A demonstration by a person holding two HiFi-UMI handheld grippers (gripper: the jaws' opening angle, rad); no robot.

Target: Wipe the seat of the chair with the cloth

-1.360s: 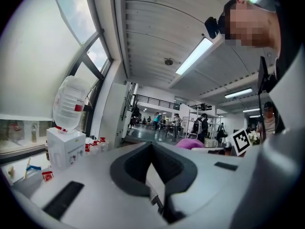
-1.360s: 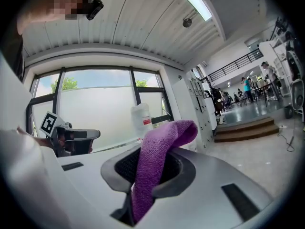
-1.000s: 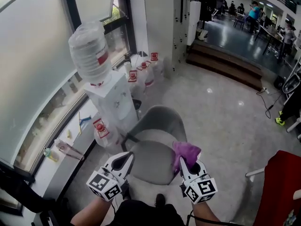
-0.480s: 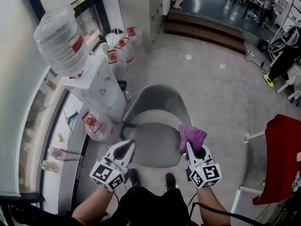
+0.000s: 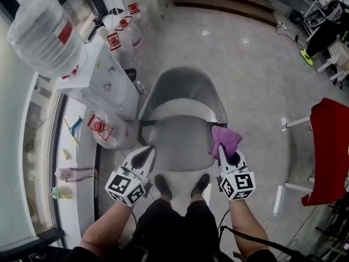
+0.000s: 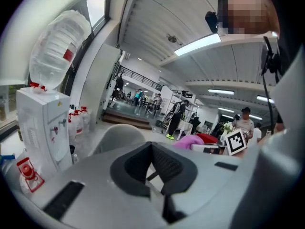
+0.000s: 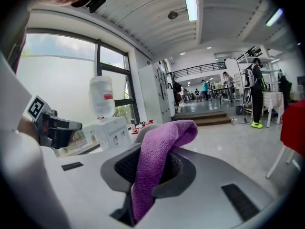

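Observation:
The grey shell chair (image 5: pixel 182 89) stands straight below me, with its seat (image 5: pixel 177 143) facing me. My right gripper (image 5: pixel 222 150) hovers over the seat's front right corner, shut on a purple cloth (image 5: pixel 226 137) that bunches out beyond its tips. In the right gripper view the cloth (image 7: pixel 159 149) hangs folded between the jaws of the right gripper (image 7: pixel 145 175). My left gripper (image 5: pixel 146 150) is at the seat's front left corner, jaws together and holding nothing. In the left gripper view the left gripper (image 6: pixel 151 150) points toward the chair back (image 6: pixel 119 133).
A white water dispenser (image 5: pixel 101 83) with a big bottle (image 5: pixel 41 31) stands left of the chair, with water jugs (image 5: pixel 117 37) behind and one jug (image 5: pixel 101 130) beside it. A red chair (image 5: pixel 330 146) is at the right. My shoes (image 5: pixel 163 187) touch the seat's front.
The view has tipped further down and drawn nearer the chair, which now lies right under me. Both grippers keep their places at the seat's front corners, the cloth still held.

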